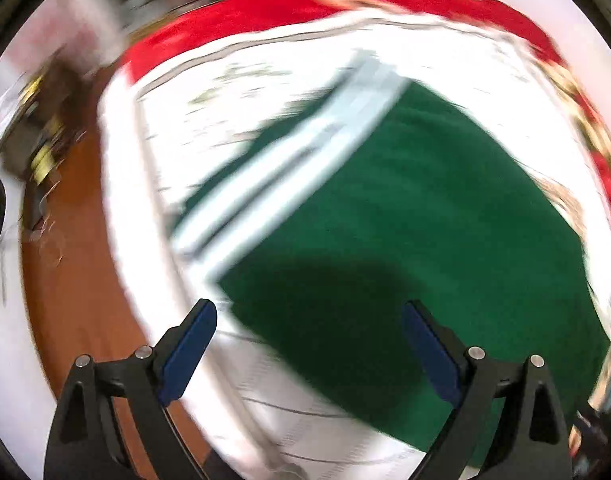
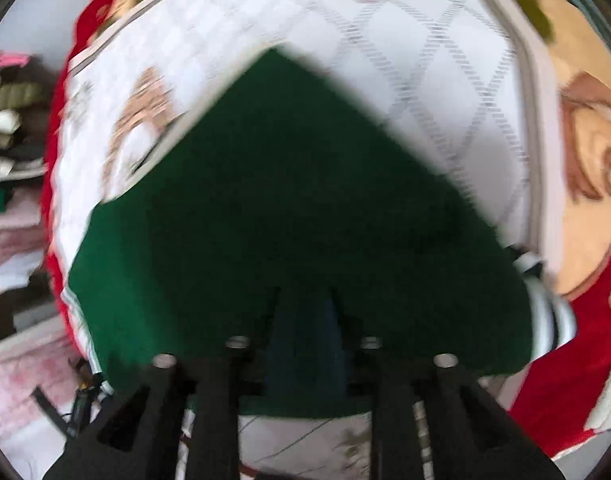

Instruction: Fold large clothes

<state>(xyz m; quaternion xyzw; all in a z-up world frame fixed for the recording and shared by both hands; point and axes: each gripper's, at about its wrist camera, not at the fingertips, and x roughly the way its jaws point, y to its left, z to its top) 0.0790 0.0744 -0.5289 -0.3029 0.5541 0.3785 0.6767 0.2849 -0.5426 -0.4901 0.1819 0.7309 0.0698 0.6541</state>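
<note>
Your left claw [image 1: 308, 322] is spread wide, its blue pads [image 1: 189, 354] well apart and holding nothing, hovering over the near left corner of the green garment [image 1: 405, 220]. That garment lies spread on a white quilted bed cover [image 1: 225, 92], which sits on a red blanket [image 1: 265, 12] with a cream floral border. In the left wrist view, the garment's white striped band [image 1: 289, 160] runs as a long diagonal from near left up to far right, and the green cloth fills the space to the right of it. A brown wooden floor [image 1: 73, 280] shows off the bed's left edge. Your right claw [image 2: 305, 300] has its fingers drawn narrow, close together over the garment's near edge; motion blur and shadow hide the tips, so you cannot tell whether cloth is pinched between them. In the right wrist view the garment [image 2: 305, 184] tapers to a corner pointing away from you, with a striped edge [image 2: 545, 304] at its right side and a heap of clothes [image 2: 9, 120] at far left.
</note>
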